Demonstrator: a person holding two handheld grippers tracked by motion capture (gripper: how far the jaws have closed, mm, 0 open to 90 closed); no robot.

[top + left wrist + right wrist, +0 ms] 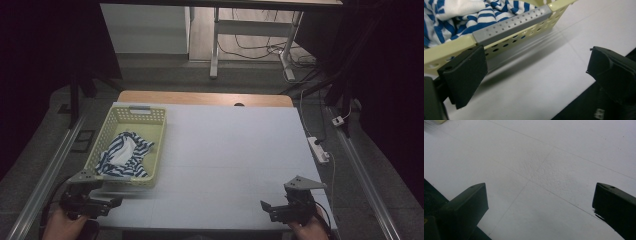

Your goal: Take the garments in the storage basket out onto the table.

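Seen from the high view: yellow basket [152,150] at the white table's [230,150] left side, striped cloth [122,152] bundled inside, left gripper [107,204] just before its near end, right gripper [267,207] well apart at the near right. Closer in, from the left gripper view: jaws spread wide and empty, one beside the basket's grey handle [511,25]. From the right gripper view: jaws likewise wide apart, holding nothing, above bare tabletop.
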